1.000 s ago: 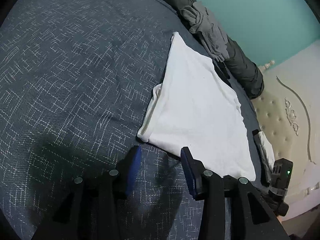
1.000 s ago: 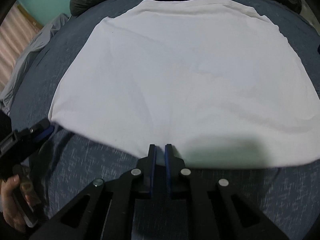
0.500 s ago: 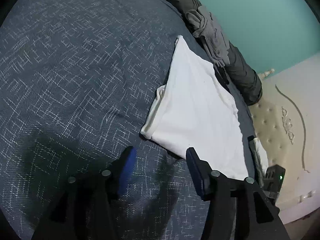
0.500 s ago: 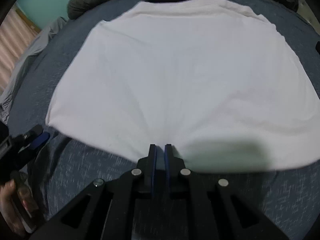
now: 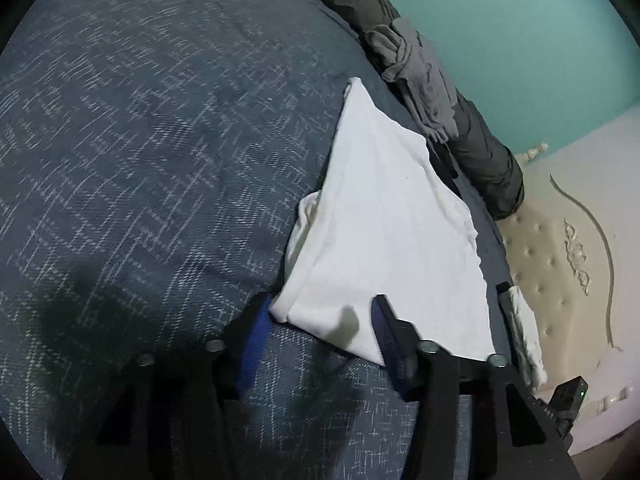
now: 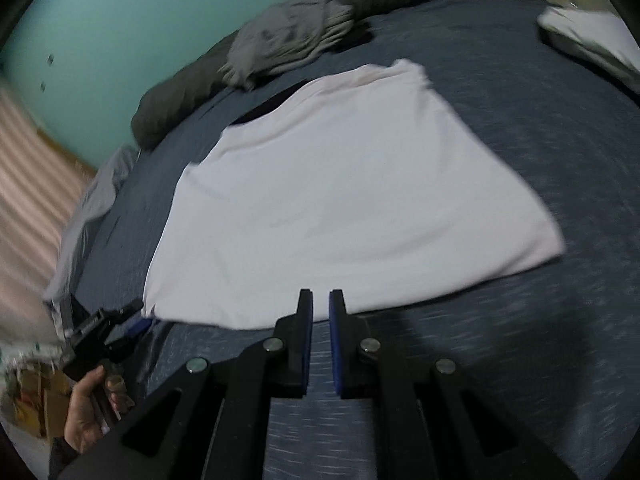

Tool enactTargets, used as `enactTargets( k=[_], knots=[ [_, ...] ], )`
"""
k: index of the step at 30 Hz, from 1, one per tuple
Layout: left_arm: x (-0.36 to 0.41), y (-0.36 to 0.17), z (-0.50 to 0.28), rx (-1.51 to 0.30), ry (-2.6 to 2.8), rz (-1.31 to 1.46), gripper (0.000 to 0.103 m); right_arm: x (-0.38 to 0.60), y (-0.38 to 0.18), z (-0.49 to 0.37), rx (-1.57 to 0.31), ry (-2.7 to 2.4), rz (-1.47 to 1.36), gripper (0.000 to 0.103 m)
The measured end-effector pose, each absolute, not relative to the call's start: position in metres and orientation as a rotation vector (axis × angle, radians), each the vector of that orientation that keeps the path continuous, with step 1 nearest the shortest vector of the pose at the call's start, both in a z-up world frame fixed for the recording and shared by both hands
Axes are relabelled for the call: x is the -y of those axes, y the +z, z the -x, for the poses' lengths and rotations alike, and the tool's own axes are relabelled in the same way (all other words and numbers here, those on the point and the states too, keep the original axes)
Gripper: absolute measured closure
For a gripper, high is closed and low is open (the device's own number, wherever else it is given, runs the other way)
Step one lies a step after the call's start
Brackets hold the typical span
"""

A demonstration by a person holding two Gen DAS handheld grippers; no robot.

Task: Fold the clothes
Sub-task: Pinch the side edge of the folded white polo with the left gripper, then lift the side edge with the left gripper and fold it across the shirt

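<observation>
Bed cover [image 5: 152, 168]: dark blue with thin pale lines. It fills the left side of the left wrist view and gives a big flat place for folding.
Left hand [image 6: 86, 412]: only the right wrist view shows it, at the bottom left, wrapped around the handle of its tool.
Left gripper [image 5: 320, 320]: its jaws stand apart and have just been closing in. The near corner of the white garment lies between the blue pads, but I cannot see them pinching it. I think the corner is lined up there so it can be grabbed and lifted for a fold.
White garment [image 6: 352, 200]: it lies flat on the bed cover, in the middle, already folded once I think, since a doubled edge shows at its left side in the left wrist view. It looks like a T-shirt, but I cannot be sure.
Right gripper [image 6: 320, 308]: its jaws are almost together with nothing between them. It hangs over the near edge of the garment, apart from the cloth.
Grey clothes [image 5: 416, 76]: a bunch lies on the dark rolled quilt [image 5: 488, 168] past the far edge, likely waiting for folding.
Headboard [image 5: 560, 260]: cream and buttoned, seen well only in the left wrist view.
Folded white piece [image 6: 592, 36]: at the far right of the bed, clearest in the right wrist view.
</observation>
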State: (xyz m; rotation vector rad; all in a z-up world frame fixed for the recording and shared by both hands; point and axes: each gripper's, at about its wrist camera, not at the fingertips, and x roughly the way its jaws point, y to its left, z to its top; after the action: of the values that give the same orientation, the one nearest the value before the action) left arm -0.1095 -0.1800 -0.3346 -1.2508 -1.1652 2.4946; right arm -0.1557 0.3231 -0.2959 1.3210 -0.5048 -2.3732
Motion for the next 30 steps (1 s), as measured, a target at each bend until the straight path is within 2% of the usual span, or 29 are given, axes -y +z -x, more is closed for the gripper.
enactTargets(
  k=[1, 2, 4, 6, 9, 20, 30],
  knots=[
    [0.179, -0.335, 0.111, 1.155, 2.495, 1.257, 0.071, -0.333, -0.296, 0.157, 0.536, -2.390, -1.314, 0.096],
    [0.178, -0.336, 0.112, 1.146, 2.495, 1.263, 0.076, -0.345, -0.296, 0.159, 0.570, -2.405, -1.307, 0.096],
    [0.177, -0.339, 0.114, 1.152, 2.486, 1.271, 0.077, -0.365, -0.298, 0.162, 0.643, -2.424, -1.290, 0.095],
    [0.178, -0.340, 0.117, 1.164, 2.472, 1.265, 0.085, -0.379, -0.301, 0.165, 0.707, -2.432, -1.275, 0.095],
    [0.177, -0.337, 0.118, 1.169, 2.464, 1.258, 0.091, -0.391, -0.309, 0.165, 0.783, -2.424, -1.255, 0.095],
    [0.149, -0.283, 0.139, 1.040, 2.500, 1.212, 0.092, -0.425, -0.324, 0.163, 0.930, -2.400, -1.170, 0.095],
    [0.043, -0.195, 0.212, 0.748, 2.468, 1.171, 0.093, -0.439, -0.322, 0.167, 0.958, -2.392, -1.112, 0.095]
  ],
)
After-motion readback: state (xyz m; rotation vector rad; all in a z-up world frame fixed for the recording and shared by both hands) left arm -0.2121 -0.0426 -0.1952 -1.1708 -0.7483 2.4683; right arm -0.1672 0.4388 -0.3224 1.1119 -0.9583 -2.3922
